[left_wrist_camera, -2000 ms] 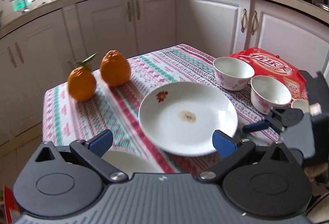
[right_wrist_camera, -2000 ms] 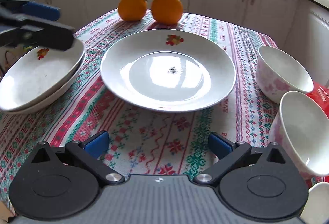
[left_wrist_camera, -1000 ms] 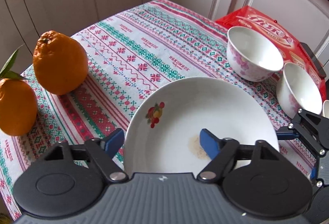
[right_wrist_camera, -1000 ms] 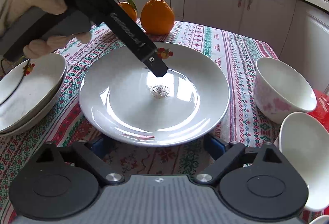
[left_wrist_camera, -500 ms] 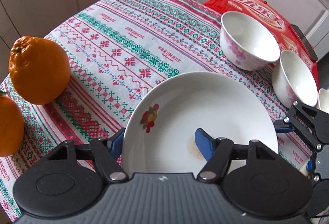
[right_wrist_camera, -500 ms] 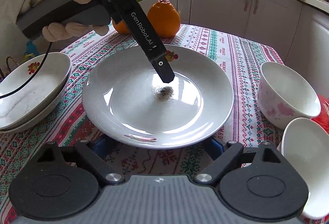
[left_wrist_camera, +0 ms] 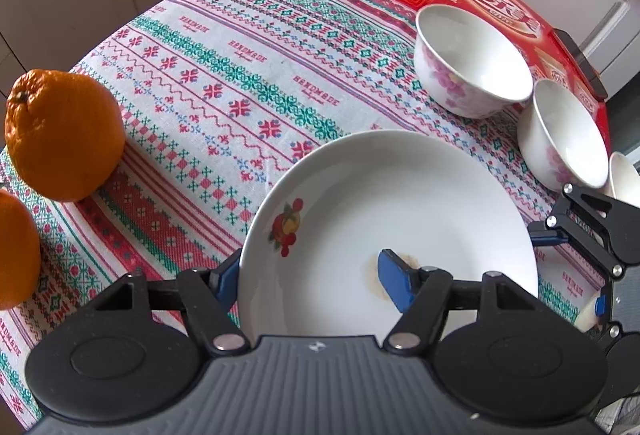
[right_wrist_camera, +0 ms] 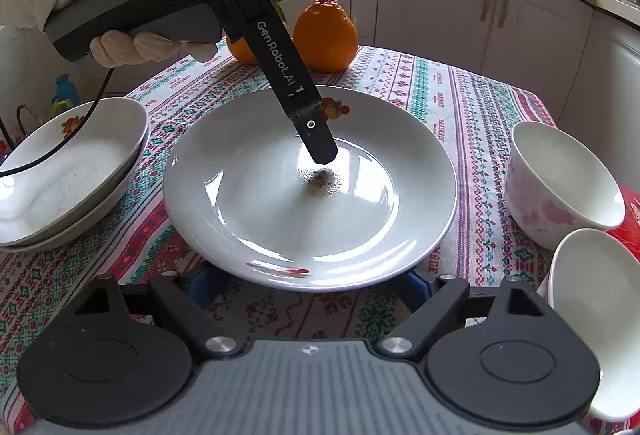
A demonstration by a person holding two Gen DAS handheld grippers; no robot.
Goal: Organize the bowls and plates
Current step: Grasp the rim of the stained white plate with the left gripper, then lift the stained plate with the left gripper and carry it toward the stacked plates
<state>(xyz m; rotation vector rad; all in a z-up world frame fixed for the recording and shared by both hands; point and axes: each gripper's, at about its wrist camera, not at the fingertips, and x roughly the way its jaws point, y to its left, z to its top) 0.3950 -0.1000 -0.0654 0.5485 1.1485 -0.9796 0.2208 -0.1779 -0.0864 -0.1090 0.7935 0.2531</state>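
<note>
1. My left claw straddles the near rim of the white plate; its jaws have just been closing, one blue pad inside the dish, one outside, pinching the rim.
2. My right claw stands open, narrowing, its fingertips hidden beneath the plate's rim.
3. The plate sits mid-surface; two stacked plates lie left, two bowls right.
</note>
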